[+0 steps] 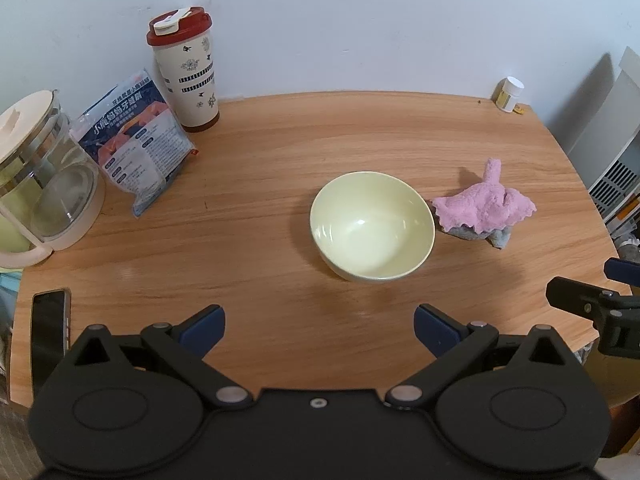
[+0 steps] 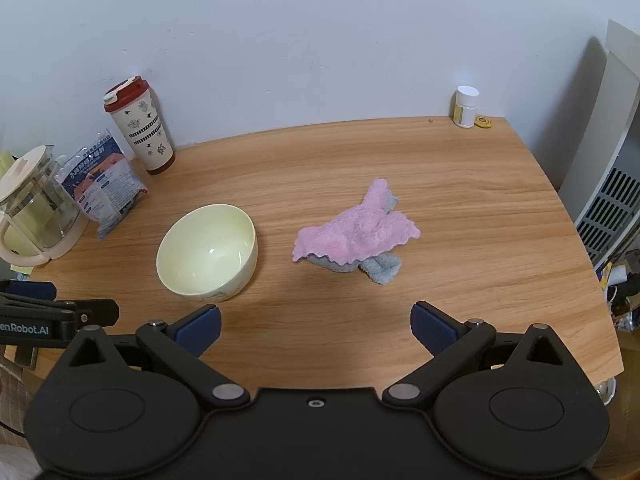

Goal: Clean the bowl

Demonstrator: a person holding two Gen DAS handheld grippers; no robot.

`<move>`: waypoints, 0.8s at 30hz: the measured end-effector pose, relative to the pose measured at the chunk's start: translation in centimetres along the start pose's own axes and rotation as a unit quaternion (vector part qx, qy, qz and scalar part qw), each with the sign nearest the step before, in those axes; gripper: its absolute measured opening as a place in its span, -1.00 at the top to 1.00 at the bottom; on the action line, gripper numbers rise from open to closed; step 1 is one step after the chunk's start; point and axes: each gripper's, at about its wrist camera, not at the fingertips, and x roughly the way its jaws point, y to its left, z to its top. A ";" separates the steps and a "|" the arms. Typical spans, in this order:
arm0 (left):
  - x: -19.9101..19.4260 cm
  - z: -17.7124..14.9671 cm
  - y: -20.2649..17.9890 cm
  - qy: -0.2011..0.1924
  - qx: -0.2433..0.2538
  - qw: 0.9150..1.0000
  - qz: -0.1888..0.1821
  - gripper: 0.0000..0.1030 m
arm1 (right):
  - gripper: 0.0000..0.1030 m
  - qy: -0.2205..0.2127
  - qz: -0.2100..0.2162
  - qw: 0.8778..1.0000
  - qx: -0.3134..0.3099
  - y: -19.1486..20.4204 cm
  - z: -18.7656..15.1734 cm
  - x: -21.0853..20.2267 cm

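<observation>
A pale yellow bowl (image 1: 372, 226) stands upright and empty on the wooden table (image 1: 320, 136); it also shows in the right wrist view (image 2: 207, 253). A crumpled pink and grey cloth (image 1: 484, 208) lies just right of the bowl, apart from it, and shows in the right wrist view (image 2: 358, 234). My left gripper (image 1: 319, 330) is open and empty, hovering above the table's near edge in front of the bowl. My right gripper (image 2: 316, 328) is open and empty, in front of the cloth. Each gripper shows at the edge of the other's view.
At the left stand a glass jug with a cream lid (image 1: 38, 176), a blue snack packet (image 1: 134, 140) and a red-lidded tumbler (image 1: 188, 72). A phone (image 1: 50, 326) lies at the near left. A small white pill bottle (image 2: 466, 106) stands at the far right corner.
</observation>
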 end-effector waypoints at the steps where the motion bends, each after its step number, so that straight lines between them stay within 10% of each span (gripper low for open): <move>1: 0.0 0.0 -0.2 0.000 0.000 1.000 -0.001 -0.99 | -0.99 0.000 0.000 1.000 0.000 0.0 0.1 0.0; 24: 0.1 1.1 0.4 -0.005 0.005 1.000 -0.007 -0.99 | -0.99 0.001 -0.001 1.000 0.004 -0.3 0.6 0.5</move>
